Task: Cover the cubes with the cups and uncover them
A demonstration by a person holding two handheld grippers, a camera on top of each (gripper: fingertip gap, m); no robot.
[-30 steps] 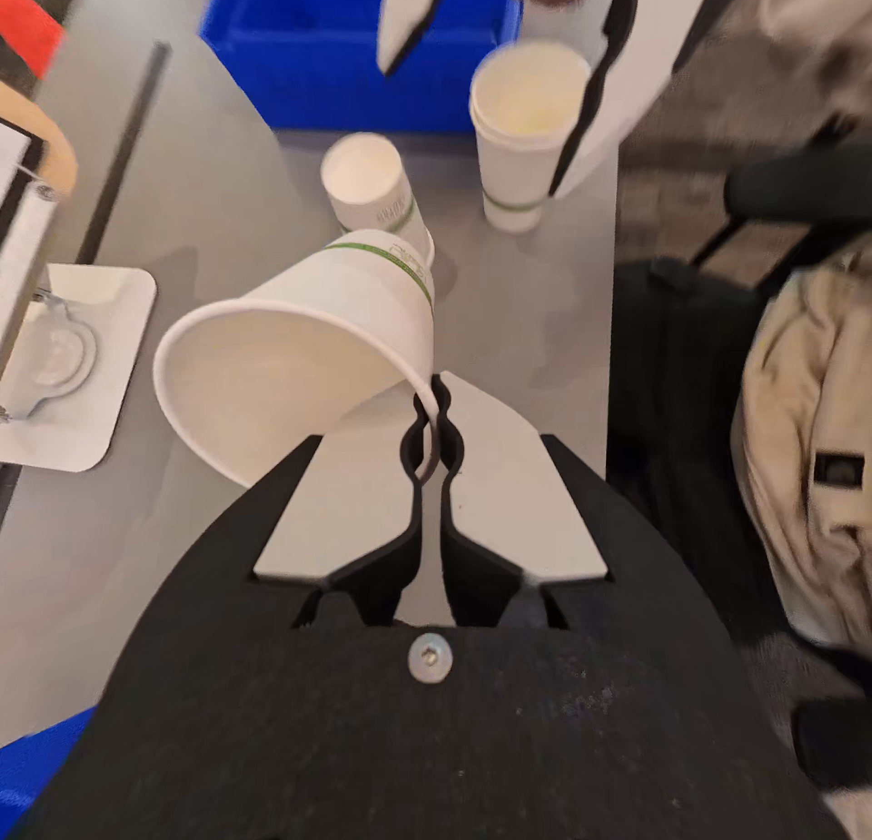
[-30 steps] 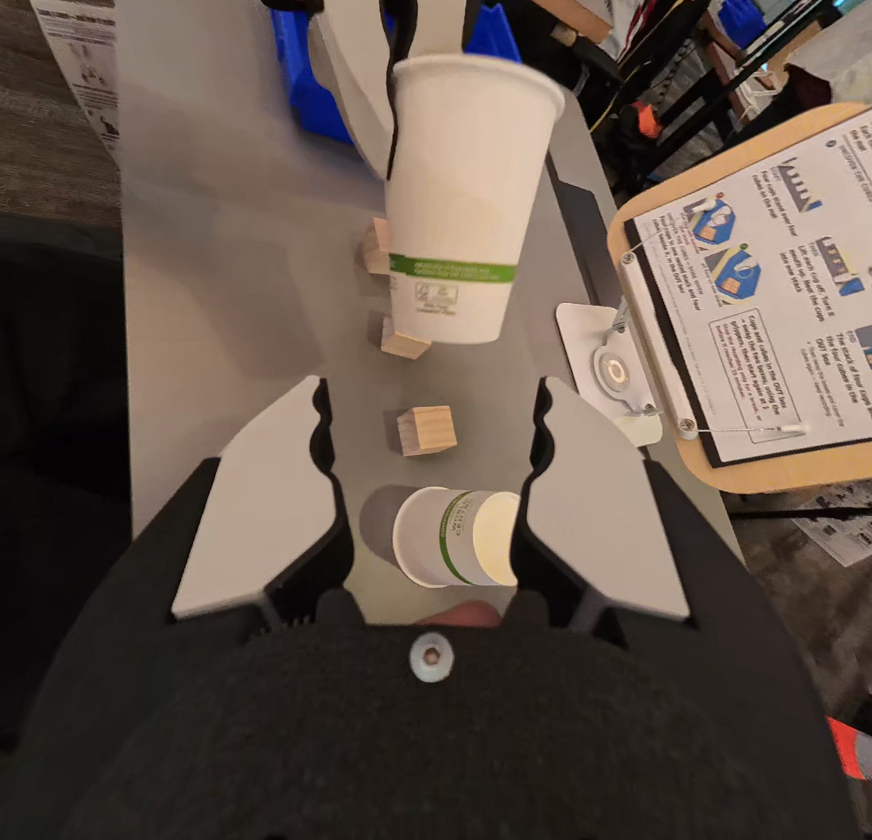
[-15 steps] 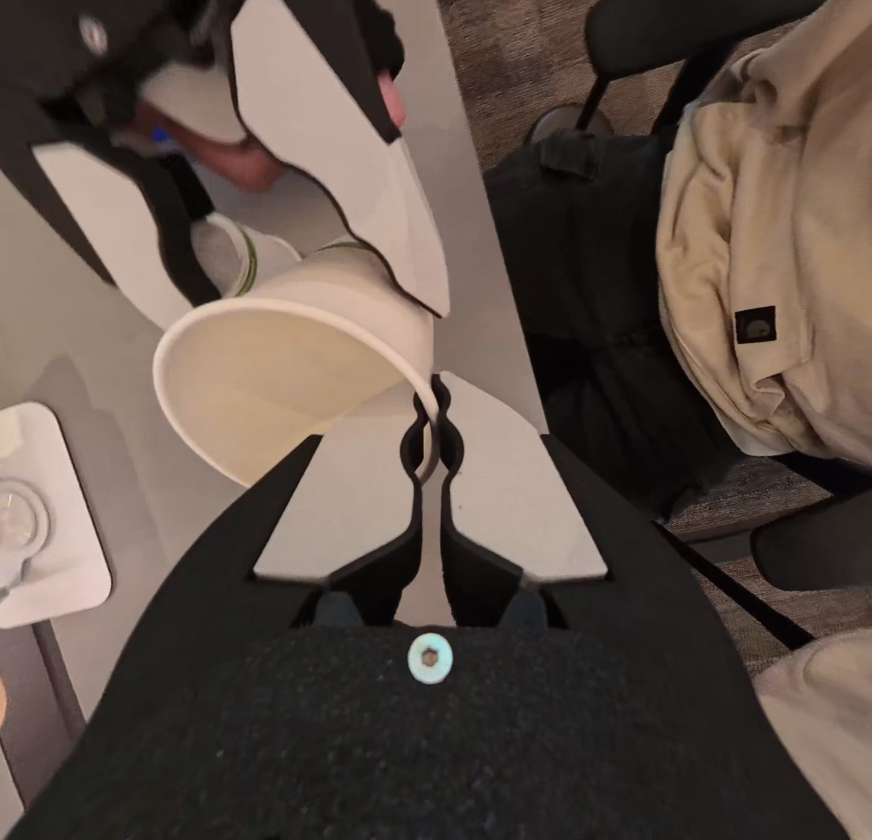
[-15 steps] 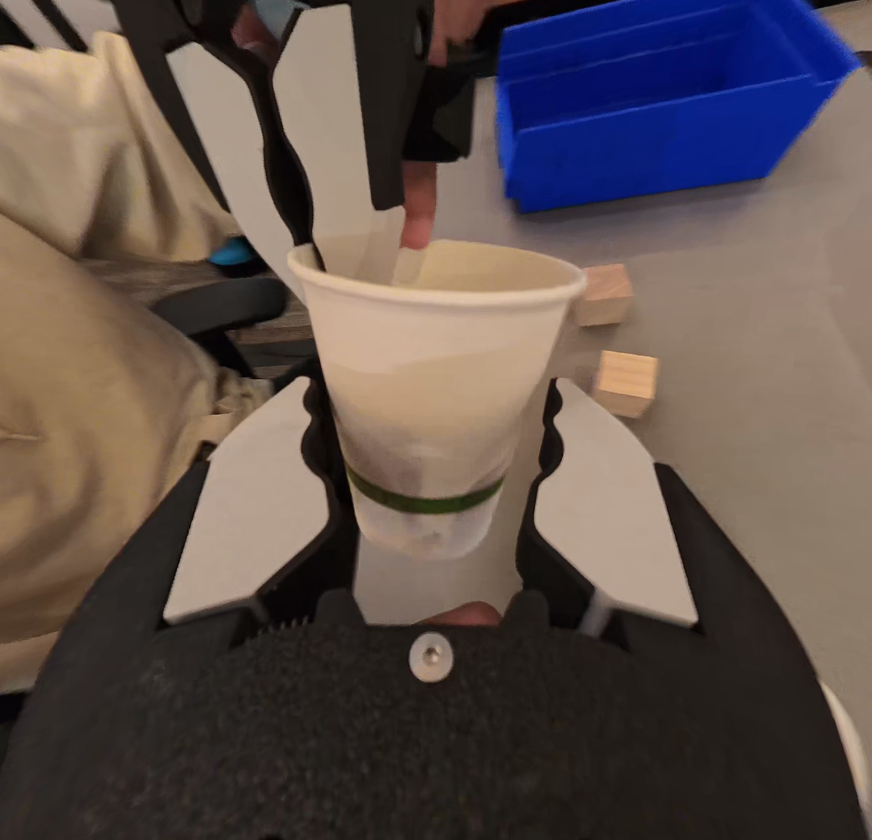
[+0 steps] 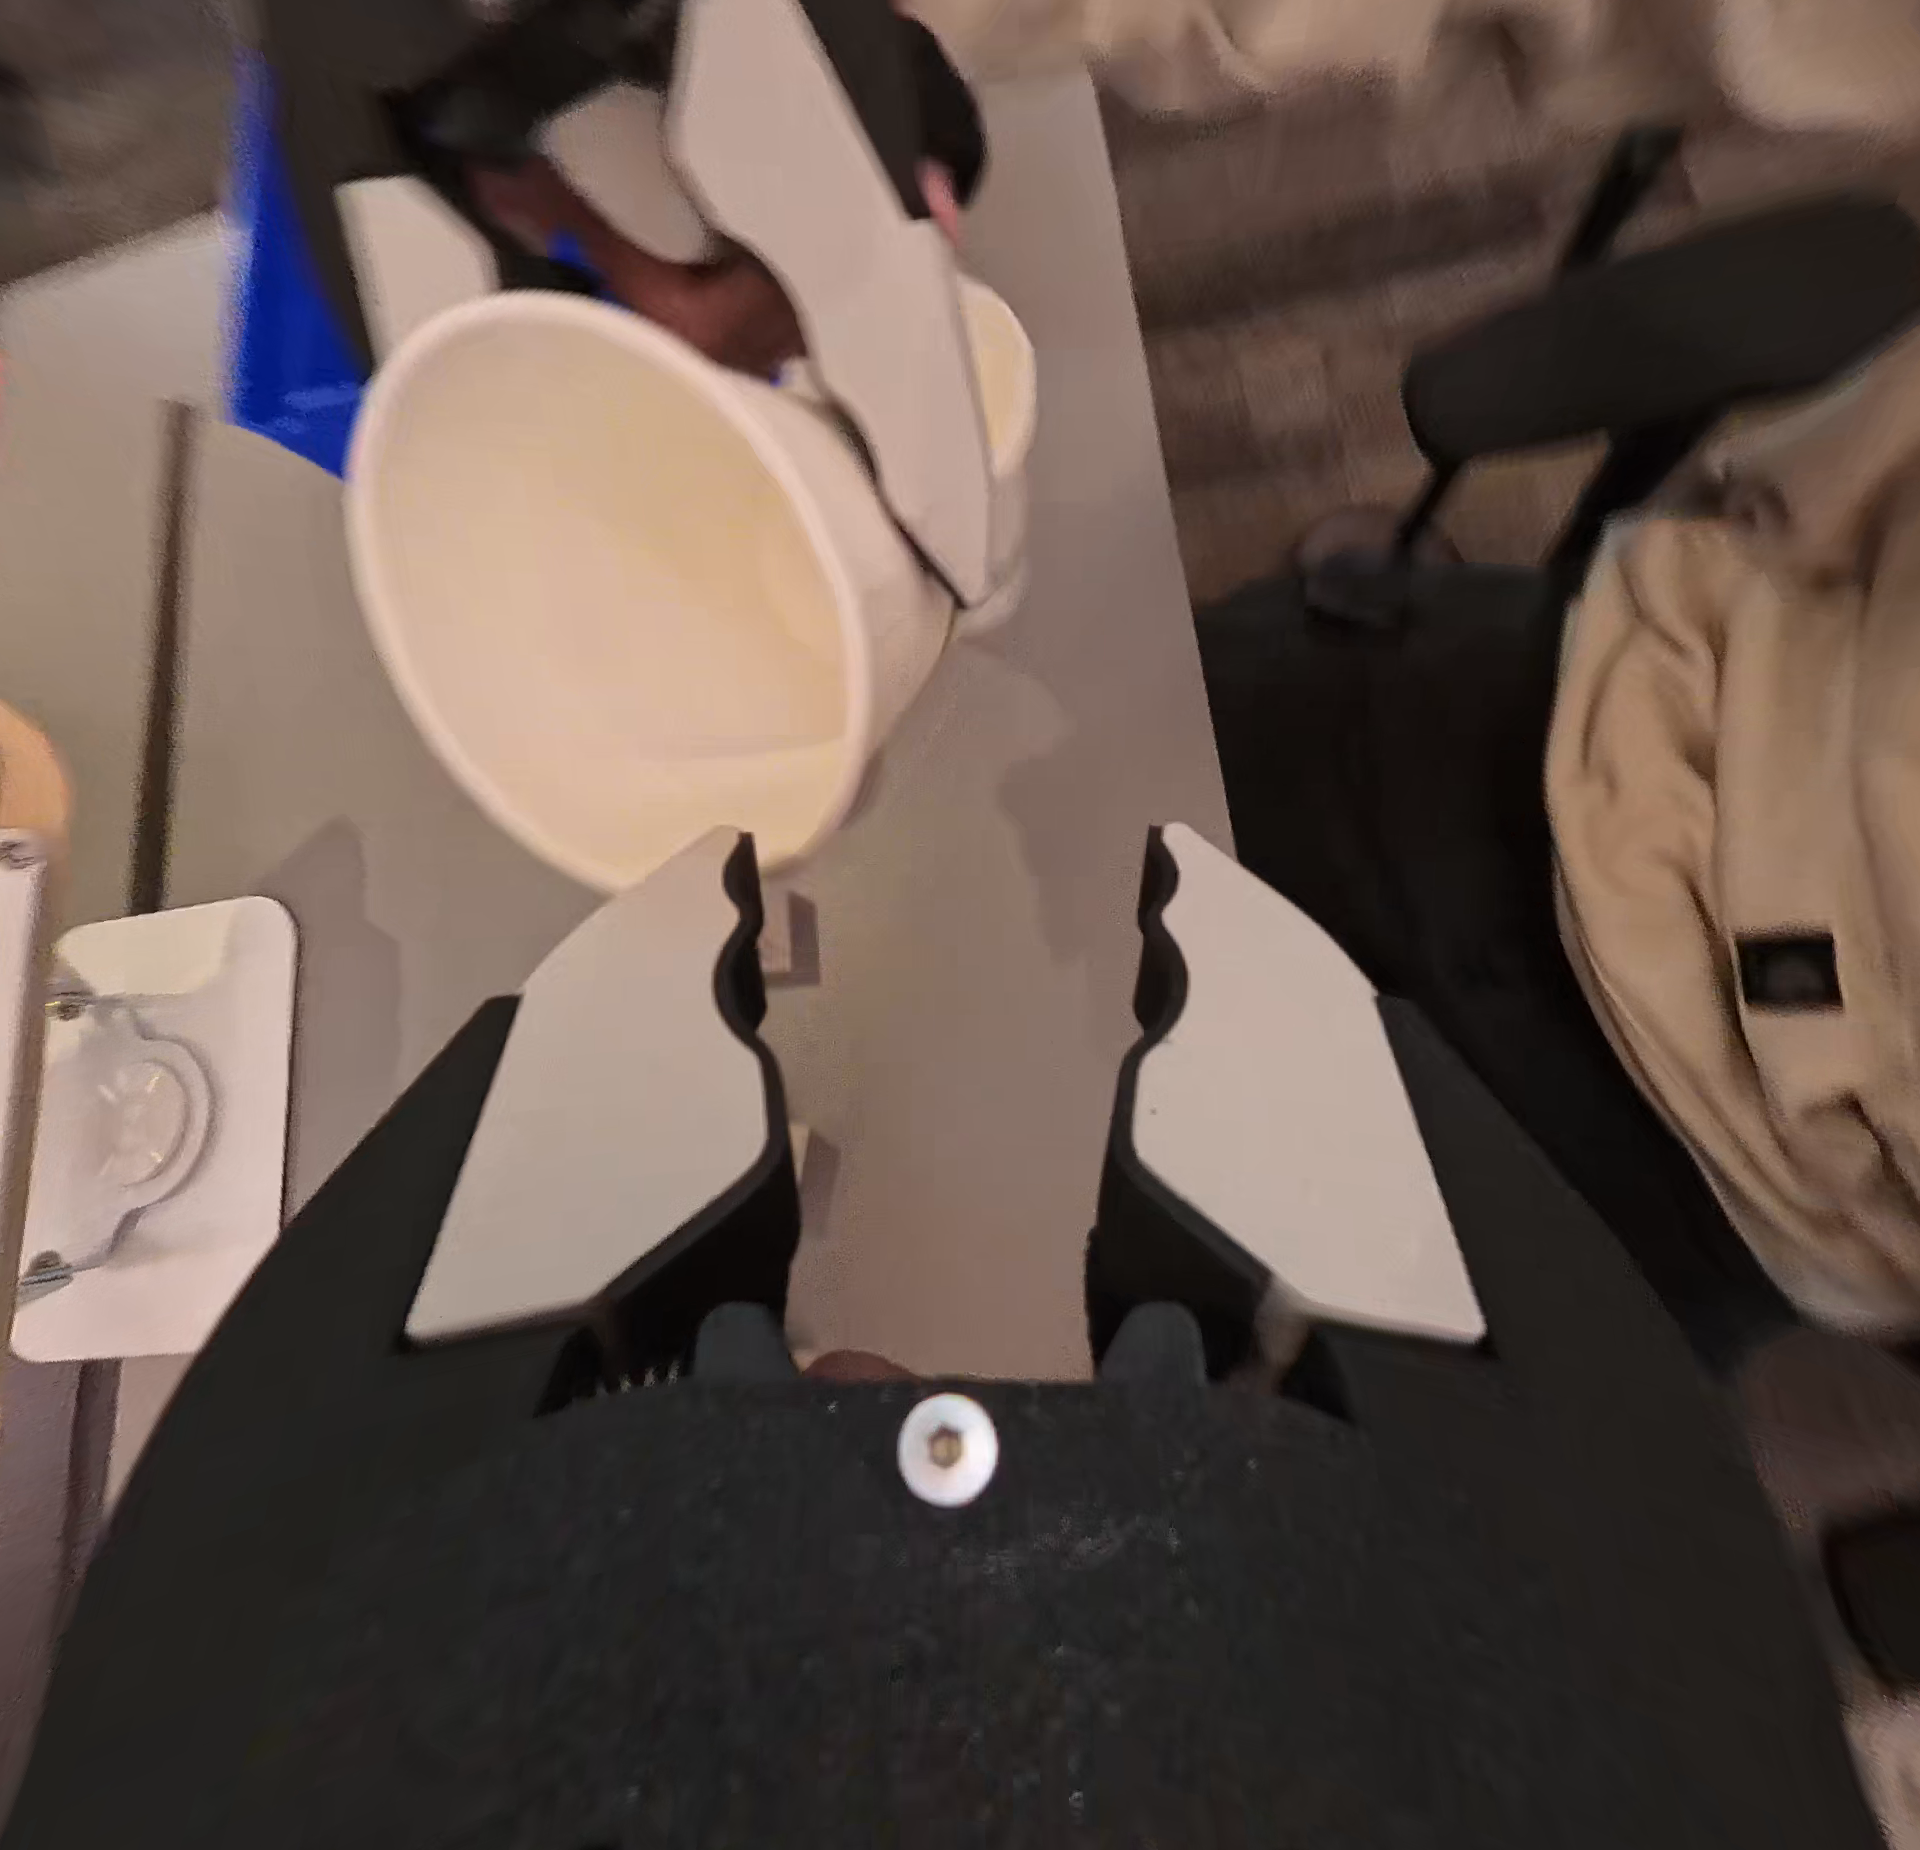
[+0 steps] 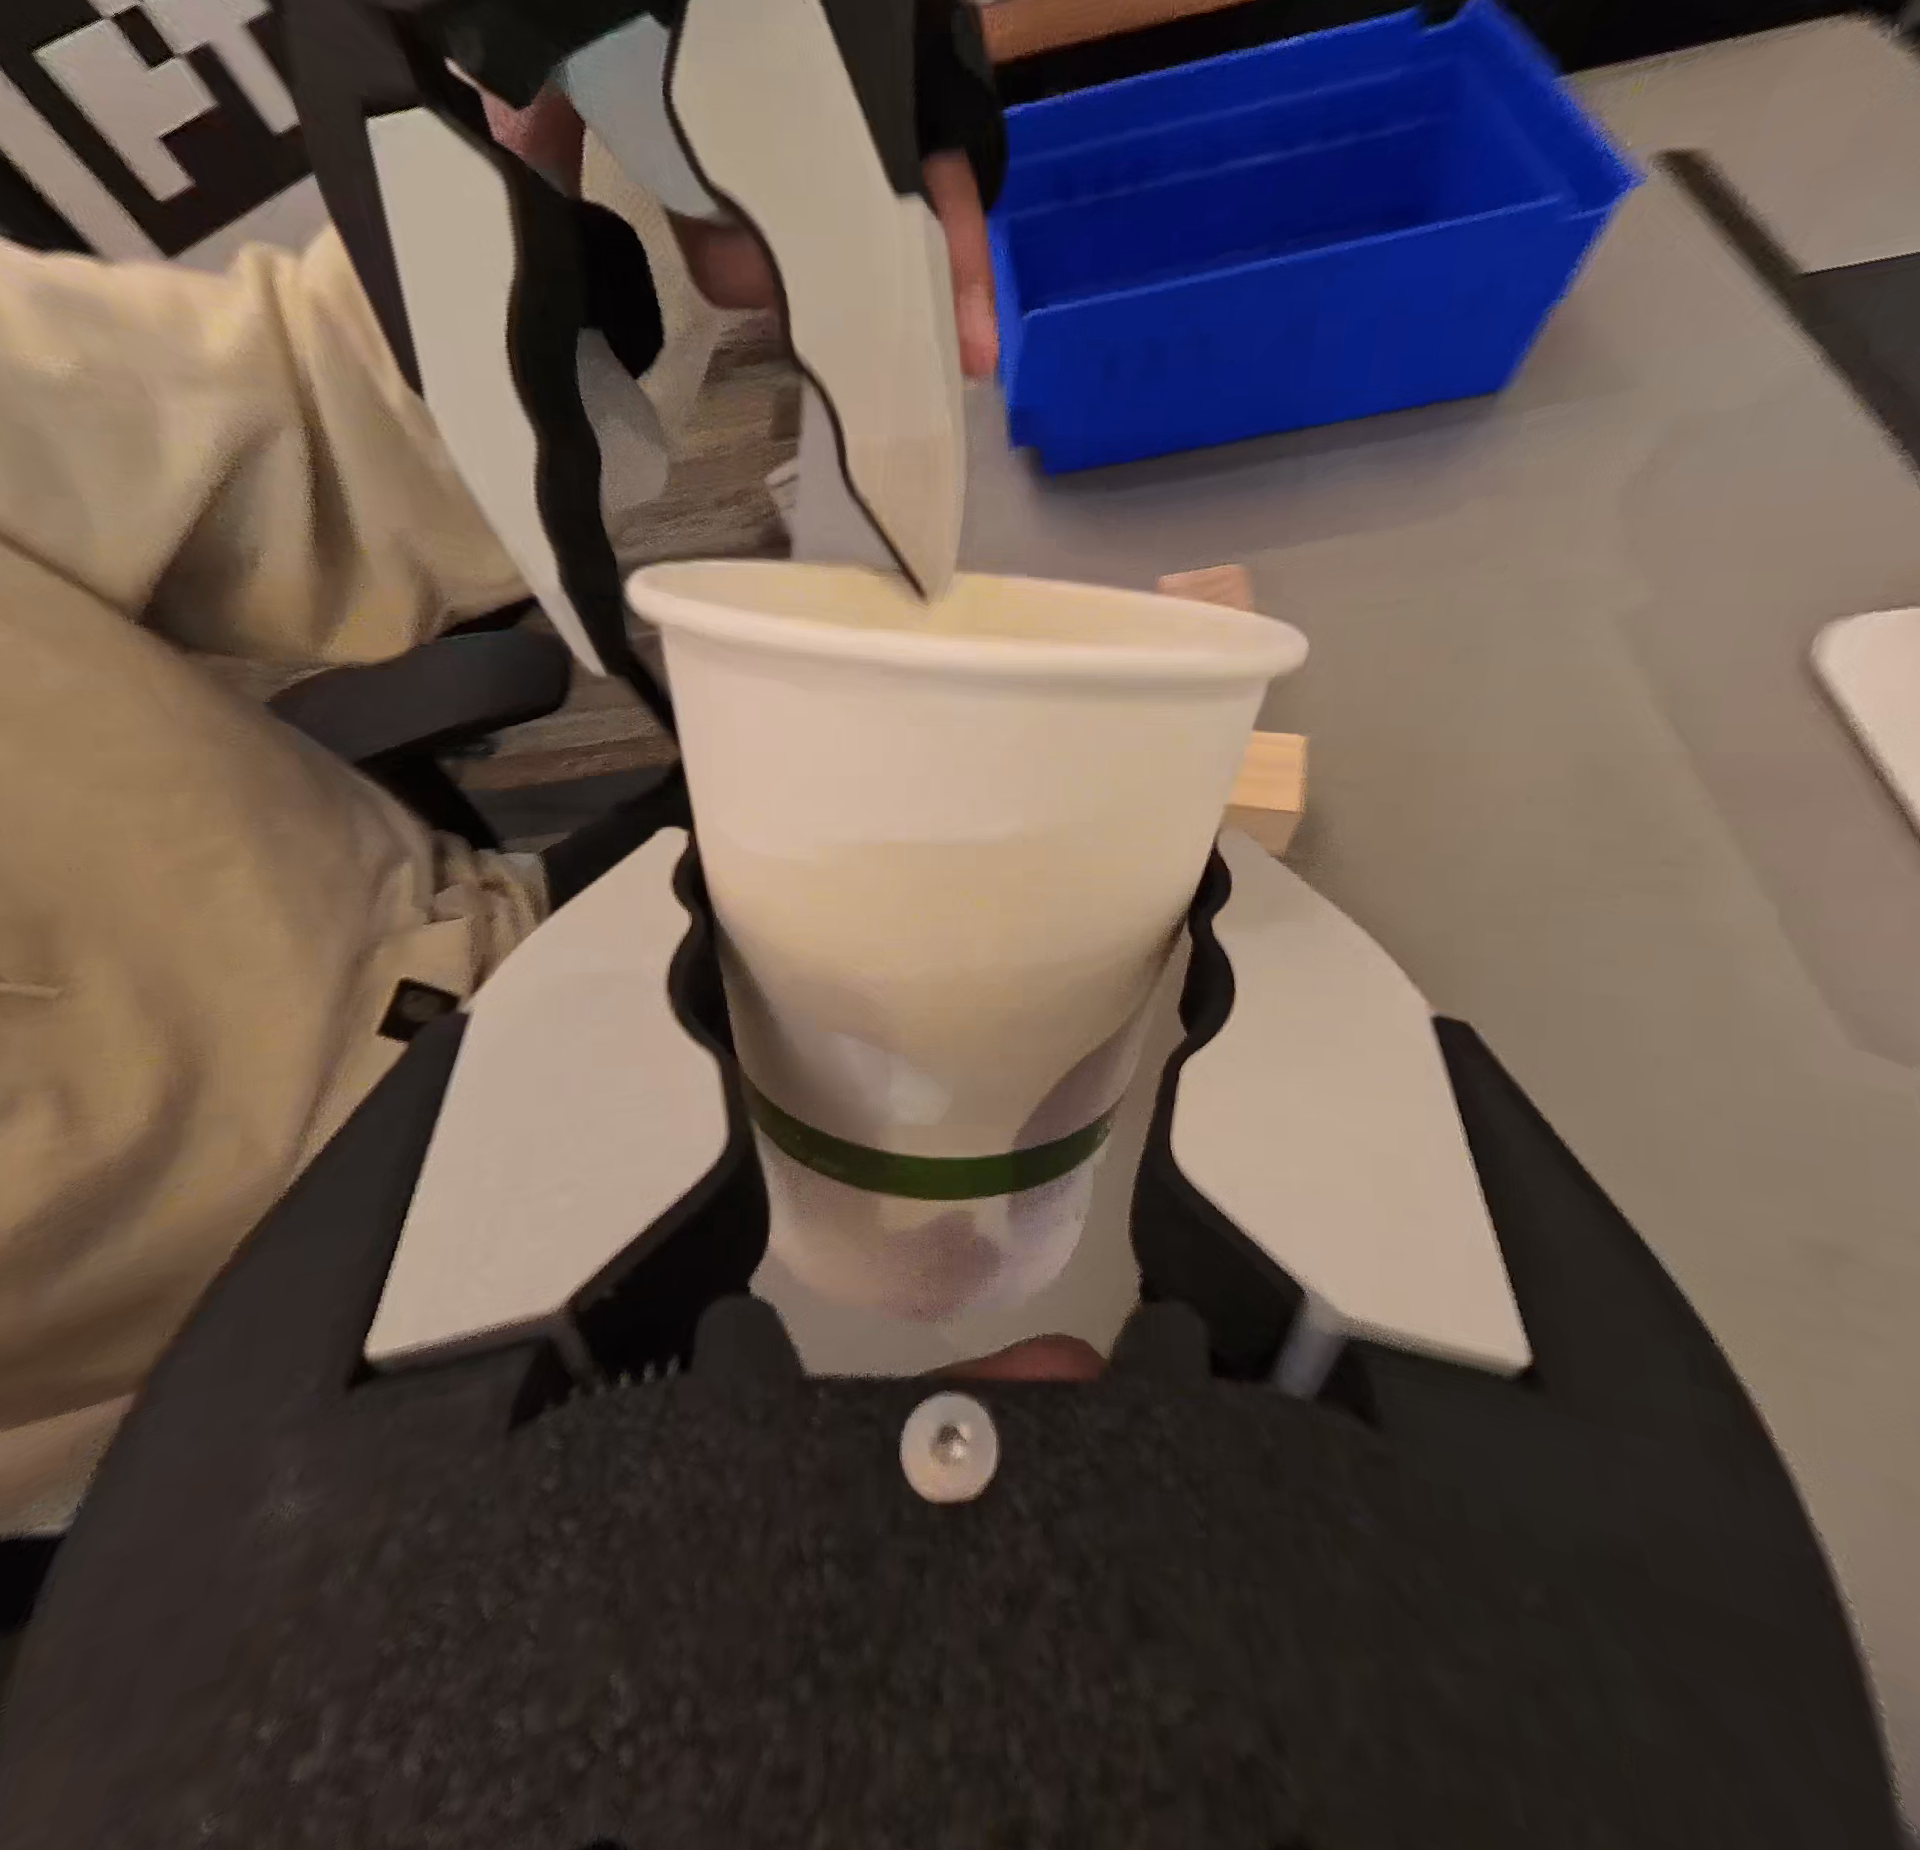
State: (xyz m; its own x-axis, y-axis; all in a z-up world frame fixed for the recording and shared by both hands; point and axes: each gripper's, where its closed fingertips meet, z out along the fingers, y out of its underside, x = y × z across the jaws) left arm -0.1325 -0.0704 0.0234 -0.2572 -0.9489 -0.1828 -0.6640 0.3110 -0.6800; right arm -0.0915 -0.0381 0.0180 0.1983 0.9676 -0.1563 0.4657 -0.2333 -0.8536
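My right gripper [image 6: 953, 865] is shut on a white paper cup [image 6: 966, 761] with a green band and holds it upright by its lower half. In the left wrist view that cup [image 5: 613, 605] is tilted with its mouth towards the camera, held by the right gripper's fingers [image 5: 831, 294]. My left gripper [image 5: 945, 865] is open and empty just below the cup's rim. It shows above the cup in the right wrist view, one fingertip [image 6: 914, 553] at the rim. Two wooden cubes [image 6: 1205, 585] [image 6: 1268, 782] lie on the grey table behind the cup. A second cup [image 5: 1003, 366] is partly hidden.
A blue bin [image 6: 1278, 262] stands at the back of the table [image 6: 1558, 657]. A white stand base [image 5: 156, 1125] sits at the left. A person in a beige jacket [image 5: 1714, 865] and a black chair [image 5: 1662, 294] are beside the table's edge.
My left gripper has let go of the cup's rim and opened. My right gripper has closed on the cup's lower half and now holds it alone.
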